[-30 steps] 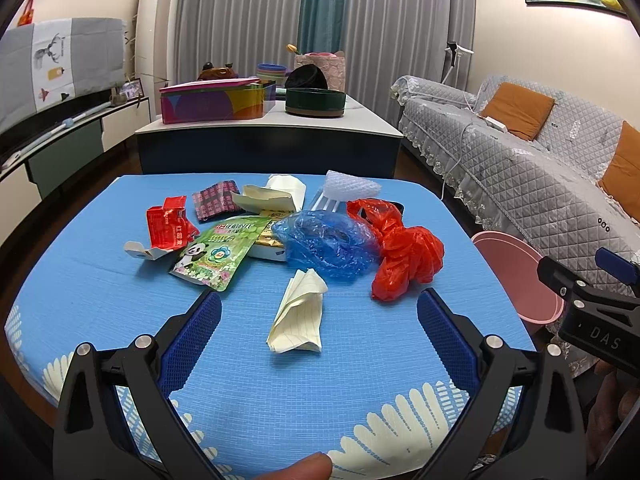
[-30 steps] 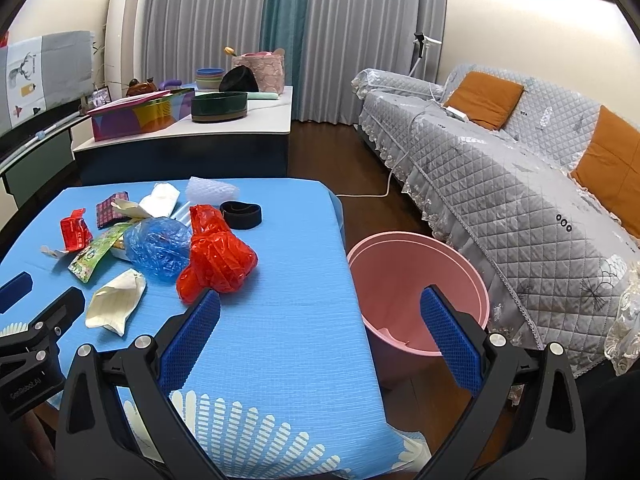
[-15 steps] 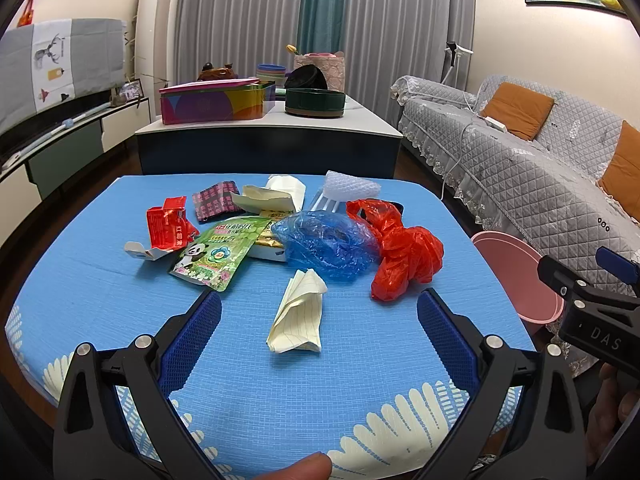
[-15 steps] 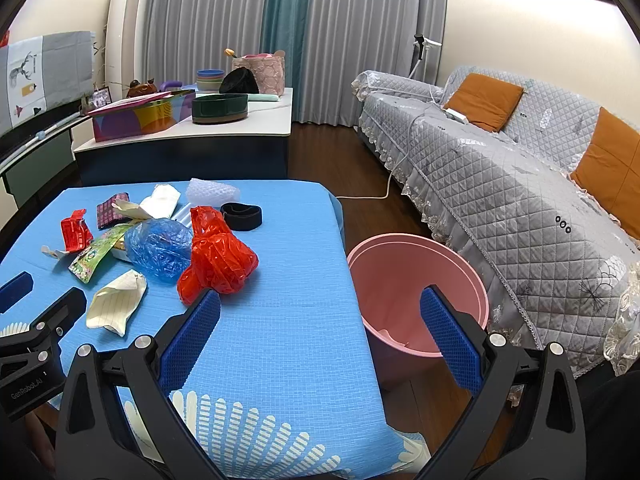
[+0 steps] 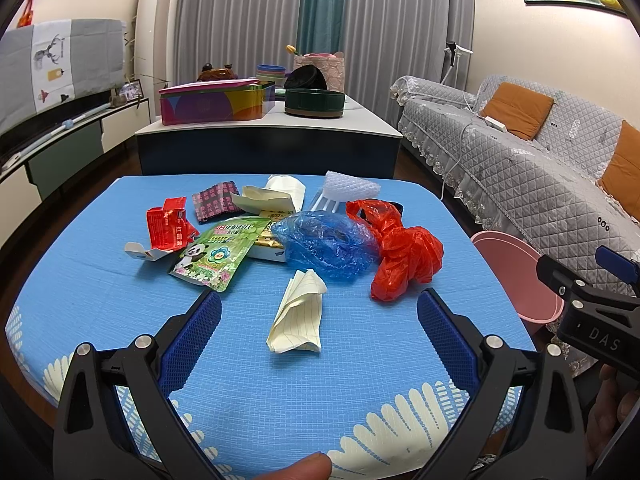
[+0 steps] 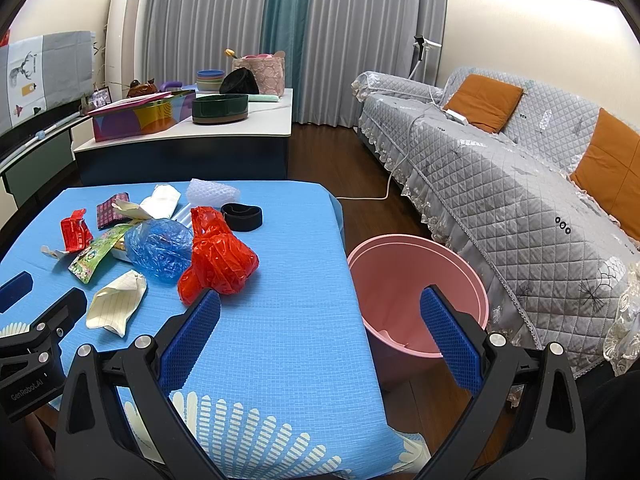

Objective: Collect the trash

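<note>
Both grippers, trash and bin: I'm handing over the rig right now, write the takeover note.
Left gripper: open, holding nothing, above the table's near edge, facing the folded lined paper.
Right gripper: open, holding nothing, between the table and the pink bin.
Trash lies on the blue tablecloth: red bag, blue bag, wrappers.
Done: nothing visibly. Left: everything into the bin.

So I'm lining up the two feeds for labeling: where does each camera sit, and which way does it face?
Left wrist: on the left gripper, open above the near edge of the blue table, facing the trash pile around the lined paper; a fingertip shows at the bottom edge.
Right wrist: on the right gripper, open over the table's right edge, facing the pink bin and sofa.
Shared: red bag, blue bag, lined paper, pink bin, and each other's gripper.
</note>
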Demonstrator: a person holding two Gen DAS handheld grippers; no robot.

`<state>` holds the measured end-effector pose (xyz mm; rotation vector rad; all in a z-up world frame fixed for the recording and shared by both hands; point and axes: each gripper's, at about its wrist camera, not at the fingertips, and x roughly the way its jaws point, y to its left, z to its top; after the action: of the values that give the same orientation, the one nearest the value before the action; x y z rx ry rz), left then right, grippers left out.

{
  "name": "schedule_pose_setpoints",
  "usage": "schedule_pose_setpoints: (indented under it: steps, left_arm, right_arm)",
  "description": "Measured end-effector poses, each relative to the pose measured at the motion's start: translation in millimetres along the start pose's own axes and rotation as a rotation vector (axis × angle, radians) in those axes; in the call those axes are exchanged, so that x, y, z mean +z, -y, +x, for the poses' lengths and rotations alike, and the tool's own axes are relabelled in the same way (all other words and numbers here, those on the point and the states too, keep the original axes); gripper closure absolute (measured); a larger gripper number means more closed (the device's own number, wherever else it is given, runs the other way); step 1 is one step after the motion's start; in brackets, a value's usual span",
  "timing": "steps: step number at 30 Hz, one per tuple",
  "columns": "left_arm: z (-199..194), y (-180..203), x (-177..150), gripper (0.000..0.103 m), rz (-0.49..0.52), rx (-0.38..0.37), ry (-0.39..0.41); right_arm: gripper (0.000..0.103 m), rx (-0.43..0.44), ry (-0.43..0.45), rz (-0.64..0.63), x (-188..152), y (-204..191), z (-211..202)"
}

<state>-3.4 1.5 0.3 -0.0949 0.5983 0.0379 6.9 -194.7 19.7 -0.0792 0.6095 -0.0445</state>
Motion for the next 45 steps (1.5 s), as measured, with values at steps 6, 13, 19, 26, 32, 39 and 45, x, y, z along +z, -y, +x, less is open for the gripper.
schedule_pose_setpoints:
  steps: [6, 13, 19, 26, 32, 39, 45]
  left_arm:
    - [0.3, 0.4, -0.2, 0.008, 0.000, 0.001, -0.001]
    - [0.4, 0.8, 1.4, 0.008, -0.001, 0.001, -0.003]
    - [0.6, 0.2, 1.1, 0.008, -0.001, 0.006, -0.001]
    - [13.1, -7.5, 0.2, 0.008, -0.028, 0.029, -0.019]
    - [36.1, -20.2, -1.0, 0.009, -0.085, 0.044, -0.077]
    - [59.0, -28.1, -6.8, 0.023, -0.092, 0.061, -0.129]
    - [74.2, -33.2, -12.1, 0.048, -0.098, 0.043, -0.180]
  right_arm:
    - [0.005, 0.000, 0.000, -0.001, -0.1, -0.5, 0.0]
    - [0.014, 0.007, -0.003, 0.002, 0.4, -1.4, 0.4]
    - [0.018, 0.035, -0.005, 0.004, 1.3, -6.9, 4.3]
    - [0.026, 0.083, -0.007, 0.016, 5.7, -16.5, 21.1]
    - [0.030, 0.140, -0.044, 0.040, 11.6, -26.4, 47.2]
    - [0.030, 0.180, -0.083, 0.023, 17.7, -42.3, 80.1]
    - [0.030, 0.231, -0.101, 0.003, 20.6, -58.6, 95.2]
